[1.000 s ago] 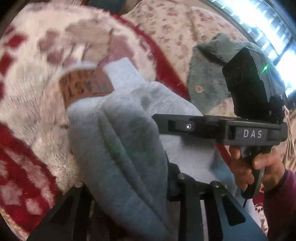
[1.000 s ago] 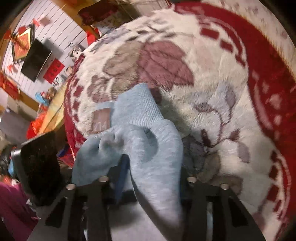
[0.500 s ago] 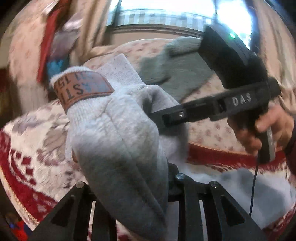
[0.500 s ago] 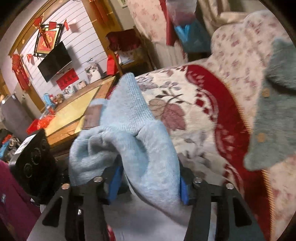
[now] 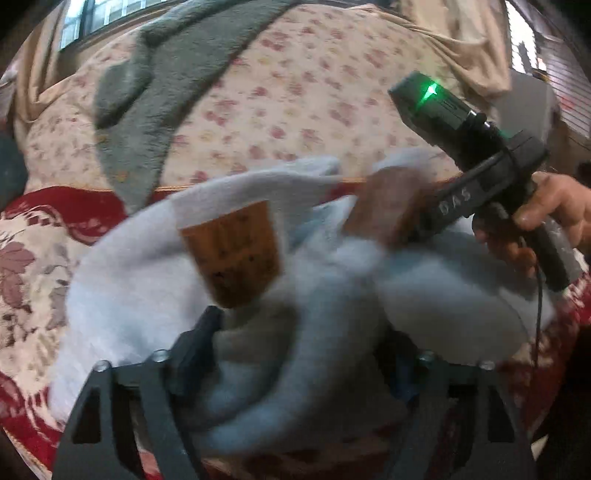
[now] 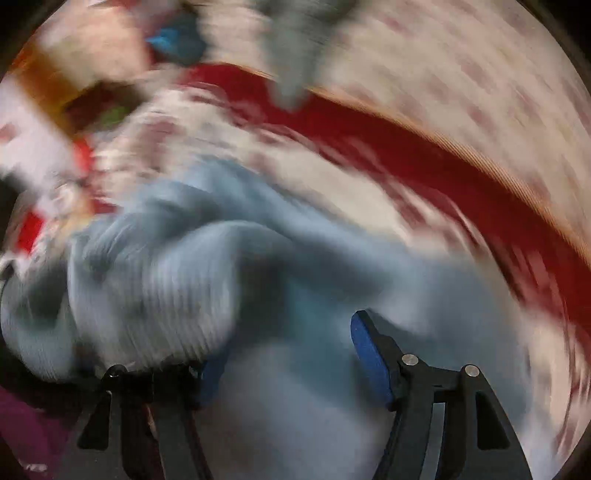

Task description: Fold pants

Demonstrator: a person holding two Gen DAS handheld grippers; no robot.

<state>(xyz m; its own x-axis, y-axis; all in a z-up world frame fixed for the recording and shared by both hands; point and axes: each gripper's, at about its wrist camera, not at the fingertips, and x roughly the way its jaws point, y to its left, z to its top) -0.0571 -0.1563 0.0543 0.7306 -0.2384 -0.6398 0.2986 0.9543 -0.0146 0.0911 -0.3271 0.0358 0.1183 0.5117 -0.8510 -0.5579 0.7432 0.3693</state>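
In the left wrist view, the pants [image 5: 280, 332] are now dropping from the air toward the red edge of the bed blanket [image 5: 55, 206], and the left tongs [image 5: 295, 354] are spreading, fabric loose between them. In the right wrist view, the right tongs [image 6: 291, 362] are widening too, cloth between; uneven release is risking a bunched fold.

Floral bedspread [image 5: 295, 107], red-patterned blanket [image 5: 44, 236] (plush), grey garment [image 5: 155, 88], daylit window [image 5: 88, 18] behind.
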